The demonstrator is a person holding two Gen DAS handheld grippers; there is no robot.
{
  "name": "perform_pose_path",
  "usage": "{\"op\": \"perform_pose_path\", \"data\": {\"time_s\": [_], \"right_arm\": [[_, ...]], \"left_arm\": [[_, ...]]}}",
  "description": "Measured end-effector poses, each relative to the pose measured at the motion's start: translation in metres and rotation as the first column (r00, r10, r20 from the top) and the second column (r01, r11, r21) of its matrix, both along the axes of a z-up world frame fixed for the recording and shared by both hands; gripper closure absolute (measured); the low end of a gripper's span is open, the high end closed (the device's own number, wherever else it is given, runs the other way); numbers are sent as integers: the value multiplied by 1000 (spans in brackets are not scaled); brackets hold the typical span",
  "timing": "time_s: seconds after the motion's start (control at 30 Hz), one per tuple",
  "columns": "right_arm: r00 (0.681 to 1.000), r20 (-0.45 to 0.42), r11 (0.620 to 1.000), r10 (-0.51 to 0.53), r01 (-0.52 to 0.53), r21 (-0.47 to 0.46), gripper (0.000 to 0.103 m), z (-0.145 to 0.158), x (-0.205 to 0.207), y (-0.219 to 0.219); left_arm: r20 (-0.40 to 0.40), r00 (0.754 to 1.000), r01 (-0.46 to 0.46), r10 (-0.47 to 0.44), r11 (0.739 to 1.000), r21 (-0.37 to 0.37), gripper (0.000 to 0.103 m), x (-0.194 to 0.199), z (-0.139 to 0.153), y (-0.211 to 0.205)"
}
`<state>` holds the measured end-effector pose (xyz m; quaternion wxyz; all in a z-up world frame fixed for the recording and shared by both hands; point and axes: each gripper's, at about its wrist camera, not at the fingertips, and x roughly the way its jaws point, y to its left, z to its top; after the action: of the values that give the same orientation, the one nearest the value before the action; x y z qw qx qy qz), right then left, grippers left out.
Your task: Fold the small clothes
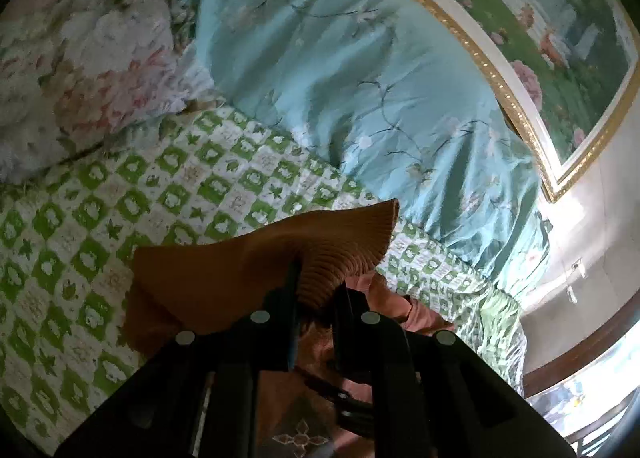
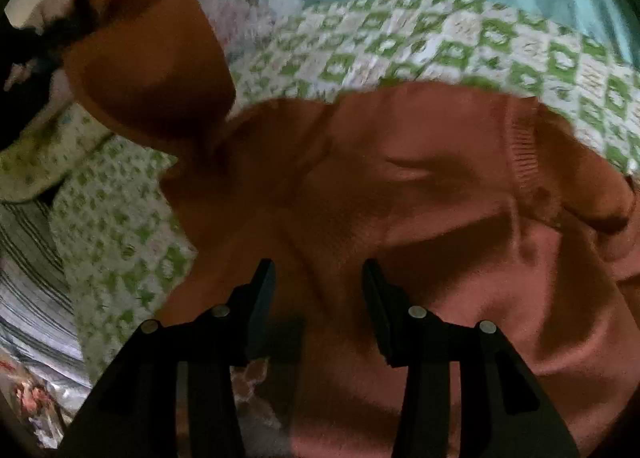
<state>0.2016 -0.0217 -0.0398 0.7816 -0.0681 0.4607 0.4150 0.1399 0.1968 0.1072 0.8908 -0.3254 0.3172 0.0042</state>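
Note:
A small rust-orange knit sweater (image 2: 400,197) lies on a green-and-white checked quilt (image 2: 440,45). My left gripper (image 1: 318,282) is shut on the sweater's ribbed hem (image 1: 344,242) and holds that part lifted above the quilt (image 1: 140,197). In the right wrist view the lifted part (image 2: 152,65) hangs at the upper left. My right gripper (image 2: 318,278) is open, its fingers (image 2: 262,298) just above the sweater's flat body, holding nothing.
A teal floral duvet (image 1: 360,77) is bunched behind the quilt, with a pink floral pillow (image 1: 92,69) at the left. A gold-framed painting (image 1: 560,37) hangs on the wall at the right. Striped fabric (image 2: 32,282) lies at the bed's left edge.

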Motion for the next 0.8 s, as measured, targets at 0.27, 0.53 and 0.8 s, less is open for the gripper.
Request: {"op": "perform_pose_path", "data": {"time_s": [0.27,0.53,0.8], "right_arm": [[991,-130,986,-8,29,164,100,-4,1,-10],[929,-368,942,-39,156,296,52,-9,4,-52],[835,-400,768,-378,524,368,51,18,12,-221]], "left_arm": [[10,999,46,-46,999,-21,92,10,-1,-18],[14,975,221,-220,974,-59,92,50,-8,-88],[20,897,441,-443,888,-127,92,89,-39,-199]]}}
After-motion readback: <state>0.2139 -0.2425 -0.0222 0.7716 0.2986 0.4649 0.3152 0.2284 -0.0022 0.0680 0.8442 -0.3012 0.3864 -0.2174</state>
